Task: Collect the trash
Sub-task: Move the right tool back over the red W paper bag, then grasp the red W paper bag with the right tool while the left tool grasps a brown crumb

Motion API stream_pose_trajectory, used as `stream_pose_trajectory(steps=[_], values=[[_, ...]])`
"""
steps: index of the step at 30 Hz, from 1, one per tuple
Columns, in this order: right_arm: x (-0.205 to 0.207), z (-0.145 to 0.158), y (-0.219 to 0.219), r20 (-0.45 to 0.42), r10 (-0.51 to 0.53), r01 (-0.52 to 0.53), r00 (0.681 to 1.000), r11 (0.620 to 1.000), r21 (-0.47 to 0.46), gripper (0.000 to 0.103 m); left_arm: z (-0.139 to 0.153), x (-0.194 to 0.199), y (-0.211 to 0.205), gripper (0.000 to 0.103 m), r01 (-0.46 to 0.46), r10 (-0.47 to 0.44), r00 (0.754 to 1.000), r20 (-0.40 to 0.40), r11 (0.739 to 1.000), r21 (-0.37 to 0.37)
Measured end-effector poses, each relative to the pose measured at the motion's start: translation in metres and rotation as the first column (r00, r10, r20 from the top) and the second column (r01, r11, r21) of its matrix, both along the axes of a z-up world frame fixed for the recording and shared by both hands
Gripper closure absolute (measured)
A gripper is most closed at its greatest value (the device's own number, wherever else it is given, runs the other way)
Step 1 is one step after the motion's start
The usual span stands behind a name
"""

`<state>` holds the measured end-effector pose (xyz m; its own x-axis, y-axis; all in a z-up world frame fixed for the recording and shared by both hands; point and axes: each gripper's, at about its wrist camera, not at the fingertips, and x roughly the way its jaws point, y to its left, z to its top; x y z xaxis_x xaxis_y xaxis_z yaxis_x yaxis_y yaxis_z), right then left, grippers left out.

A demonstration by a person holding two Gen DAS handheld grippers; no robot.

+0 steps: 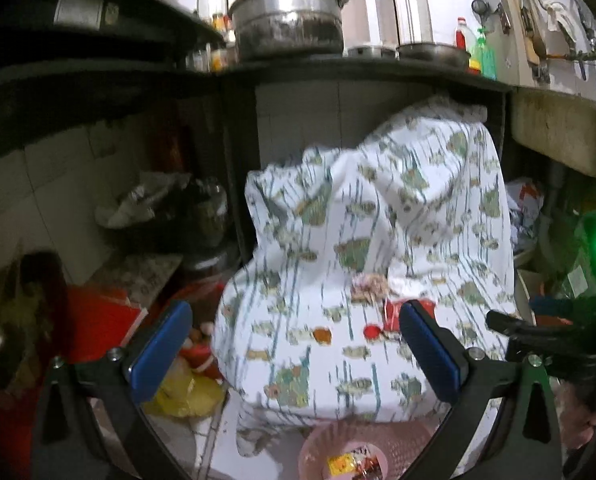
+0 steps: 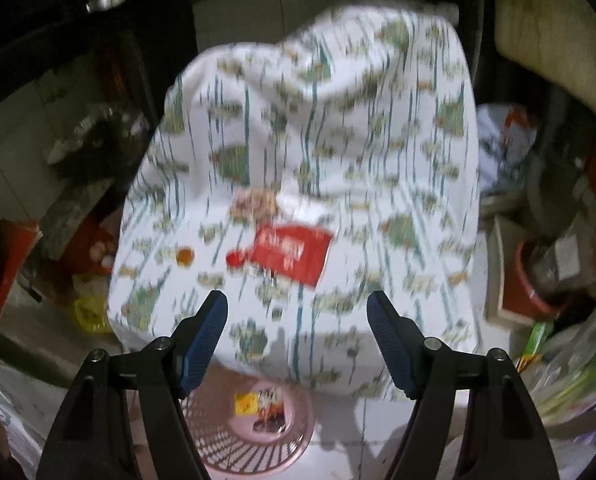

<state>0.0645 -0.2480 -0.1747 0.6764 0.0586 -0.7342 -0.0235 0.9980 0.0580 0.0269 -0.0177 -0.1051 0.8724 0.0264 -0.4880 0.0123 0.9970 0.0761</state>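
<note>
A white cloth with a green print (image 1: 362,240) (image 2: 318,120) drapes over a bulky shape under the counter. On the cloth lie a red wrapper (image 1: 392,316) (image 2: 292,250), a red cap (image 1: 372,331) (image 2: 236,258), a small orange bit (image 1: 322,335) (image 2: 185,256) and a crumpled pale wrapper (image 1: 370,284) (image 2: 256,202). Below it on the floor stands a pink basket (image 1: 318,444) (image 2: 226,452) with wrappers (image 2: 258,404) inside. My left gripper (image 1: 296,352) is open wide in front of the cloth, holding nothing. My right gripper (image 2: 298,344) is open and holds nothing, above the basket.
A big metal pot (image 1: 288,20) and bottles (image 1: 482,52) stand on the dark counter (image 1: 358,70) above. A sink (image 1: 558,132) juts out at the right. A yellow bag (image 1: 186,394) and red items (image 1: 102,320) lie on the floor at left. Cluttered pots and bags (image 2: 546,264) fill the right.
</note>
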Motion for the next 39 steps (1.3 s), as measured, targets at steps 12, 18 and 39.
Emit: stream_pose_trajectory(steps=[12, 18, 39], values=[[0.038, 0.094, -0.024, 0.226, -0.032, 0.035, 0.974, 0.999, -0.008, 0.015, 0.071, 0.062, 0.01, 0.0, 0.0, 0.003, 0.993, 0.117, 1.0, -0.023], [0.052, 0.075, -0.031, 0.284, -0.085, 0.1, 0.955, 0.994, -0.037, 0.0, 0.034, 0.096, 0.028, 0.0, -0.064, 0.065, 0.996, 0.055, 0.998, -0.013], [0.12, -0.011, -0.028, 0.048, -0.08, 0.084, 0.996, 0.993, -0.08, 0.0, -0.028, 0.169, 0.027, 0.0, -0.08, 0.084, 0.979, -0.185, 0.996, 0.03]])
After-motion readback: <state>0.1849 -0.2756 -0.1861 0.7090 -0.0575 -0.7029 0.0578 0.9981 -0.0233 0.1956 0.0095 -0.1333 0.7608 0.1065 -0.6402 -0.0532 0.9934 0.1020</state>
